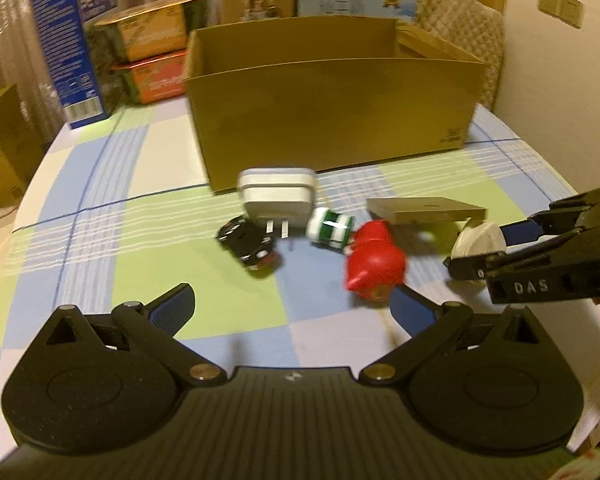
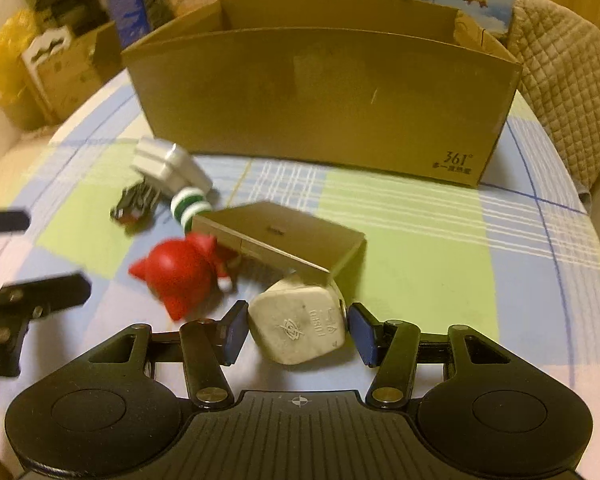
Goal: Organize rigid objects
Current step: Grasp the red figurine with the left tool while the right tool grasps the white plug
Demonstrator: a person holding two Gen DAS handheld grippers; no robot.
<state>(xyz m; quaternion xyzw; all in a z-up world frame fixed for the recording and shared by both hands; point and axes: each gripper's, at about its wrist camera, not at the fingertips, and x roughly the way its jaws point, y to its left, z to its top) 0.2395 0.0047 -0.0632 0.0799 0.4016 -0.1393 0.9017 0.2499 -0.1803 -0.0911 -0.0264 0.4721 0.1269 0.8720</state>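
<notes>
White plug (image 2: 298, 330) between right gripper (image 2: 296, 330) pads, under gold box (image 2: 284, 236).

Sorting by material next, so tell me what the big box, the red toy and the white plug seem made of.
Big box: cardboard, matte brown, thin raw-edged walls.
Red toy: probably hard plastic or vinyl, glossy highlights.
White plug: likely moulded plastic, dull off-white, with embossed markings.

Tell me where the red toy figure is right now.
The red toy figure lies on the checked tablecloth in front of the cardboard box, left of the flat gold box, near the green-and-white striped piece.
</notes>
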